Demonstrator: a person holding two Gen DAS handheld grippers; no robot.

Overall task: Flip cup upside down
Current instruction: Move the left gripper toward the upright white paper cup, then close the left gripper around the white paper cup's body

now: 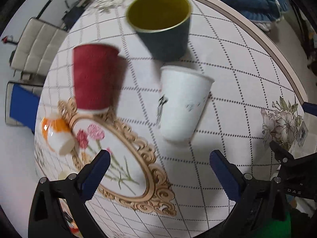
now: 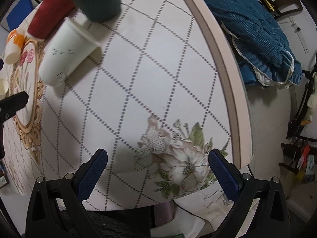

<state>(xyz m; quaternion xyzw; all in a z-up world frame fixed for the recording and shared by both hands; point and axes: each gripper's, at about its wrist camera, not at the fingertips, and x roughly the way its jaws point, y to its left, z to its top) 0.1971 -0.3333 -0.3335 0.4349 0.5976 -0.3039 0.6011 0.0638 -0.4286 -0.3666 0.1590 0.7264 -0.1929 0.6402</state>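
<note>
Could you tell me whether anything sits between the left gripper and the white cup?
Nothing visible does. The left gripper is open, and only bare tablecloth lies between its fingertips and the white cup. The red cup and green cup stand off that line.

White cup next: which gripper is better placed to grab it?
Left. The left gripper is open and faces the white cup directly; for the right gripper it sits far off to the left.

Three cups [image 1: 183, 103] on table [image 1: 227, 63]

Three paper cups: one red [image 1: 93, 77], one white [image 1: 182, 103], one dark green [image 1: 164, 27].
</note>
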